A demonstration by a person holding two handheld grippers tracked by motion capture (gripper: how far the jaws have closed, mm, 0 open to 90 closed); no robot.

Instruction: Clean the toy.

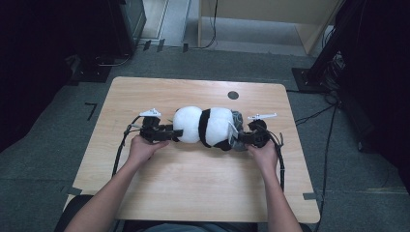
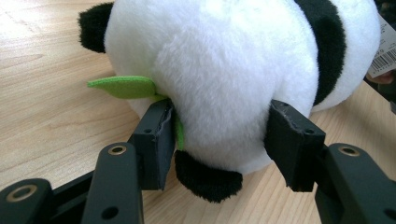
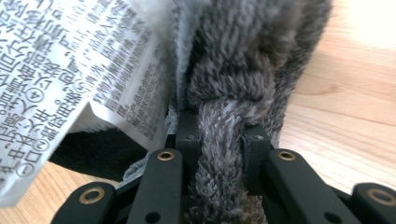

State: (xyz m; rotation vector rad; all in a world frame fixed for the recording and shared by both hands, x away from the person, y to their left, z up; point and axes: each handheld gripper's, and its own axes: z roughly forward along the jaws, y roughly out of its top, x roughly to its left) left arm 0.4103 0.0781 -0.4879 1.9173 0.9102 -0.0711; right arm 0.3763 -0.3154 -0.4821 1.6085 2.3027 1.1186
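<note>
I see the left gripper (image 2: 219,140) clamping the plush panda (image 1: 203,126); the right gripper (image 3: 219,144) pinches grey fur fabric (image 3: 247,60). White tag (image 3: 70,70): Chinese print, unread; barcode label (image 2: 385,56).

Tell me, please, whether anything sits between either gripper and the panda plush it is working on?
Nothing visible does. The left gripper has its pads against the panda plush, a green felt leaf beside one pad. The right gripper is shut on the grey fur strip.
</note>
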